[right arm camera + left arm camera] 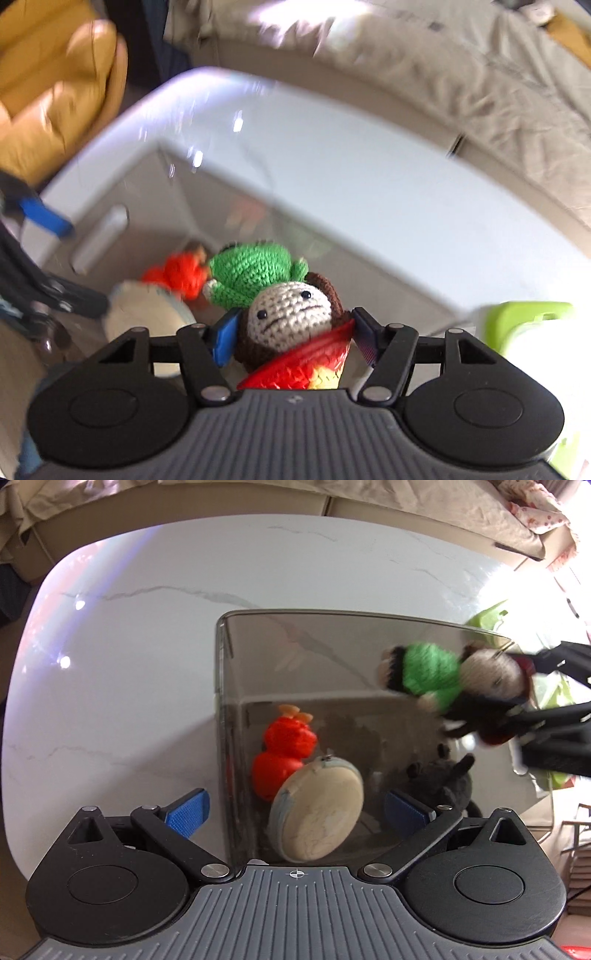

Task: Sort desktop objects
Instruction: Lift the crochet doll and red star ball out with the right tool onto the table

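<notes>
Crocheted doll (275, 295) sits clamped by the head in the right claw (291, 332), body pointing away over the smoky bin (332, 657) on the table (129, 664); one orange toy (284, 753), one round pouch (317, 812), one dark plush (439, 779) lie inside; left claw (295, 812) stands apart, straddling the bin's wall

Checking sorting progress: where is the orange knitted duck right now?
In the left wrist view the orange knitted duck lies inside the clear bin, at its left wall, touching the round beige pouch.
</notes>
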The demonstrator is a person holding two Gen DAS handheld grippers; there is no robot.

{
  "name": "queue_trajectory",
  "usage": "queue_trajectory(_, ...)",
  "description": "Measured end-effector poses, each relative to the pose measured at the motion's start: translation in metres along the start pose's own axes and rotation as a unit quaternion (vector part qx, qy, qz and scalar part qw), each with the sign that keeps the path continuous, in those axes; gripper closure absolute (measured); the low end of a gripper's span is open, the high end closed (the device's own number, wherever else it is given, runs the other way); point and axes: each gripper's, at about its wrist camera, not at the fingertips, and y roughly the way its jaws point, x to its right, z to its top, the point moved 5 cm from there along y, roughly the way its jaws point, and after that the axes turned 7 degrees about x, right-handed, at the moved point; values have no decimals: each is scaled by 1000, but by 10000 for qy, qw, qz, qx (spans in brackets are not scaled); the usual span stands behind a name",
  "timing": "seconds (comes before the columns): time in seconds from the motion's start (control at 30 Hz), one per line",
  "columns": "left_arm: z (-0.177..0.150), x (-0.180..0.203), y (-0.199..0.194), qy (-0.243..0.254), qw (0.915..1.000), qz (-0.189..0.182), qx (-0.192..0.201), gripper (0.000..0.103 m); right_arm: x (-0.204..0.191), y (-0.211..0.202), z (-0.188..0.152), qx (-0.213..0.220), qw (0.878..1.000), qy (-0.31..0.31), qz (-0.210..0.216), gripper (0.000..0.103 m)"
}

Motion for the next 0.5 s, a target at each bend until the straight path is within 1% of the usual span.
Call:
queue_trajectory(0.03, 0, 4, 1, 45, 10000, -4, -19, 0, 11, -17, 2, 179, 9998, 90, -77, 37)
queue_trajectory(0.07, 1, 7, 3, 103, 9999, 68, -56, 0, 24, -33, 3, 343, 9990, 220, -167, 37)
queue_trajectory(0.13, 2, 14, 10, 231, 9992, 315, -120, 0, 51, -63, 3, 642, 9961, 489, -365, 37)
queue_trajectory(0.2, 4, 19, 15, 337, 9979, 545, -133, 0, 80, -82, -5, 847, 9912, 754, -687, 37)
queue_trajectory(0.27, 5, 19, 15, 362, 9969, 687, -98, 0, 108, -90, -15, 1003, 9837, 1164, -939, 37)
queue_trajectory(0.3, 6, 19, 12, 358, 9967, 732, -30, 0, 120, -95, -16, 1050, 9804, 1373, -941, 37)
queue_trajectory(0.37, 10, 19, 1, 389, 9952, 879, 168, 0, 146, -95, -37, 1122, 9722, 1756, -1071, 37)
queue_trajectory(0.4, 14, 20, -10, 464, 9928, 1044, 366, 0, 157, -94, -46, 1136, 9682, 1816, -1290, 37)
queue_trajectory(0.43, 18, 21, -20, 534, 9901, 1179, 544, 0, 167, -94, -53, 1128, 9650, 1906, -1403, 37)
queue_trajectory(0.47, 22, 24, -29, 579, 9887, 1219, 660, 0, 178, -94, -60, 1119, 9617, 2000, -1504, 37)
queue_trajectory(0.5, 24, 27, -34, 576, 9899, 1104, 684, 0, 186, -90, -68, 1090, 9581, 2156, -1540, 37)
